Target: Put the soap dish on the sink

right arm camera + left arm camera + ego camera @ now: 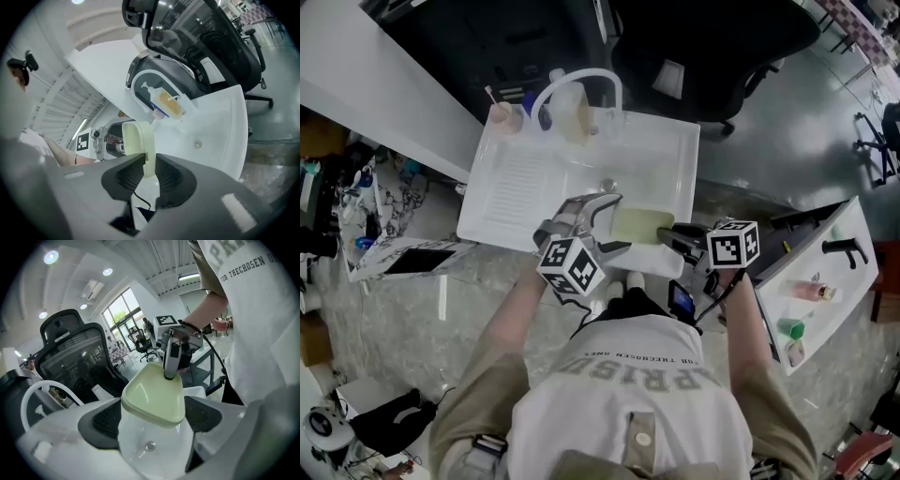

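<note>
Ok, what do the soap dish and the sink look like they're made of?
The soap dish: probably moulded plastic, pale green, smooth semi-gloss; soft highlights on its rounded rim and a thin wall seen edge-on. The sink: white, glossy, likely plastic or ceramic; moulded drainboard ribs and bright reflections, but the look alone doesn't settle which.

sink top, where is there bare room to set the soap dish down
On the sink, the ribbed drainboard at left is bare, and the basin from drain to right rim is empty too. The back-left is crowded: cup, soap bottle, faucet. The near edge is taken by the left gripper and the right gripper, which grips the soap dish.
</note>
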Motion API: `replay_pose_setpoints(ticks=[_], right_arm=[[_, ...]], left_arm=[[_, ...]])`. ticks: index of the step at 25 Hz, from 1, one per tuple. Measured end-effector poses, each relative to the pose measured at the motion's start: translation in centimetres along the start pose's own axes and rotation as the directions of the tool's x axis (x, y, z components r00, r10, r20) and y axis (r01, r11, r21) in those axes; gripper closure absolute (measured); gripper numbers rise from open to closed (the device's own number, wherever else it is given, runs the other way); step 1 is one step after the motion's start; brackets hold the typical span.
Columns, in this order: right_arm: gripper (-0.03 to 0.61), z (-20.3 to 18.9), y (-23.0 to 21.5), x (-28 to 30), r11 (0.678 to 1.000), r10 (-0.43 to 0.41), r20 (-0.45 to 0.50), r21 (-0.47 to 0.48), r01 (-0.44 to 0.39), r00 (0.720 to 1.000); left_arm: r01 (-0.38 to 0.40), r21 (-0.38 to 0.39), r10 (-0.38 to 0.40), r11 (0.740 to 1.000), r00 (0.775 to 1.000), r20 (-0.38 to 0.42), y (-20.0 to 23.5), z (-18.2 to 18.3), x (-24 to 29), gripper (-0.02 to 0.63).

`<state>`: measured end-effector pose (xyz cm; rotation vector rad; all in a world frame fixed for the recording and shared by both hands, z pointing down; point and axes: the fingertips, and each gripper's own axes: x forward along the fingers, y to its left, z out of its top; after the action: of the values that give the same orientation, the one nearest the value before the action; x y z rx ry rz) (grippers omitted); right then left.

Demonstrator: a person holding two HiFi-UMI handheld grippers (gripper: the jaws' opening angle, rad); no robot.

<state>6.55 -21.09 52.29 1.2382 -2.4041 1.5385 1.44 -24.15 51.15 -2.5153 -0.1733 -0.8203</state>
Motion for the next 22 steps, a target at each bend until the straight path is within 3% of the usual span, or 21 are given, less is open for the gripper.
replay_pose_setpoints(ticks=[5,11,22], right_arm=[[0.506,0.0,-1.2,-0.6,0.994,0.033,-0.05,0.106,-0.028,0.998],[0.505,0.0,-2.4,-1.8,0.987,0.068,-0.11,0.15,-0.051,0.992],[0.5,2.4,-4.0,-1.8,0.99,0.088,-0.084,0.118,-0.078,0.993]], left_arm=[[-0.044,0.032,0.045,0.999,0.999,-0.015,0.1,0.6,1.3,0.181],[-0.026,0.013,0.027,1.0,0.999,-0.03,0.0,1.3,3.1,0.181],[-0.007,-0.171,-0.002,0.985,0.999,-0.05,1.5,0.1,4.6,0.19]])
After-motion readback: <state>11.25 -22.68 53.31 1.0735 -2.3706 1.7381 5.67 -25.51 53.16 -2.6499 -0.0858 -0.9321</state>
